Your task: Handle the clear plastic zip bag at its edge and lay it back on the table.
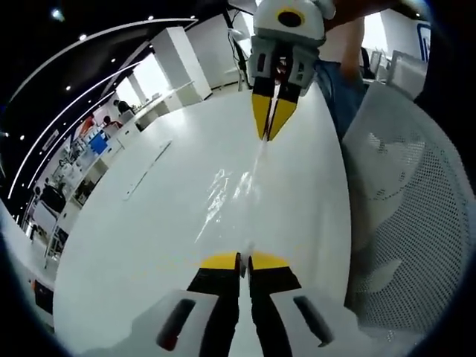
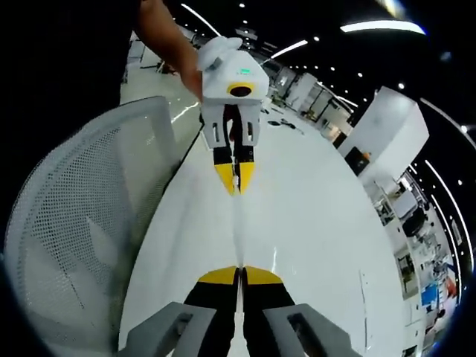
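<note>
A clear plastic zip bag [image 1: 239,187] hangs stretched above the white table [image 1: 149,223], held at two opposite edges. My left gripper [image 1: 244,258] is shut on its near edge. In the left gripper view my right gripper [image 1: 270,136] faces me from the far end, shut on the bag's other edge. From the right gripper view the bag [image 2: 239,223] reads as a thin glinting strip between my right gripper [image 2: 239,268] below and my left gripper [image 2: 236,190] opposite, both with yellow tips pressed together on it.
A white mesh chair [image 1: 409,208] stands close against the table's side; it is the same chair [image 2: 82,230] at the left of the right gripper view. A person's arm [image 2: 167,41] holds the left gripper. Desks and equipment [image 1: 82,141] lie beyond the table's far edge.
</note>
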